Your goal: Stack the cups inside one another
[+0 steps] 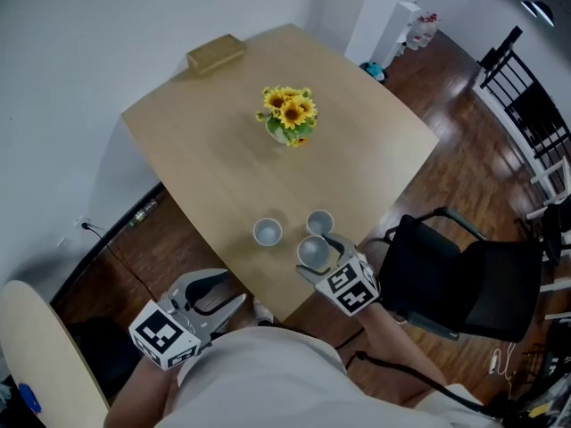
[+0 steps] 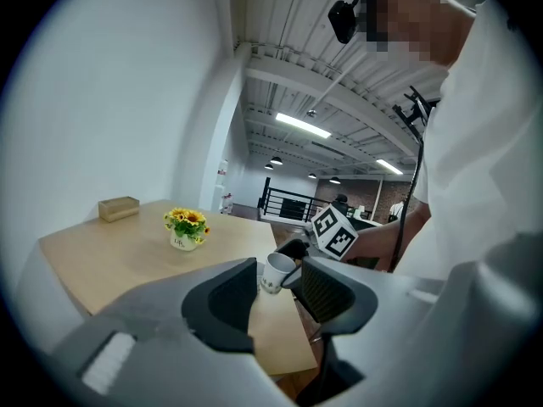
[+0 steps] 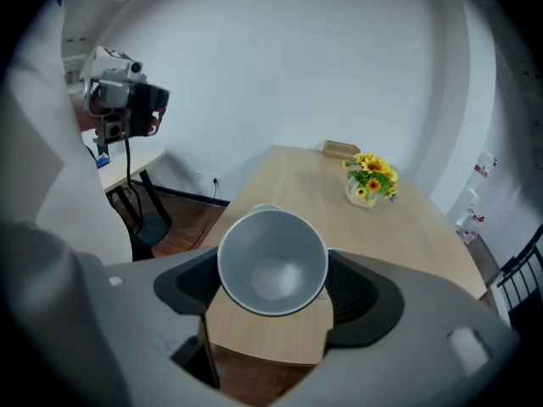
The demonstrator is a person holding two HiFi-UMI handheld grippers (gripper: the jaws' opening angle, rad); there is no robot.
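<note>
At the front edge of the table (image 1: 223, 150), the right gripper (image 1: 323, 259) clamps a tilted grey cup (image 1: 312, 251) just beside the left cup (image 1: 268, 232) and the far cup (image 1: 319, 222) standing there, while the left gripper (image 2: 276, 299) hangs open and empty, so a skewed lowering could tip one over.

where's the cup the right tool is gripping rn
In the head view, the gripped cup sits between the right tool's jaws at the table's near edge, just right of one loose cup and just below the other loose cup.
</note>
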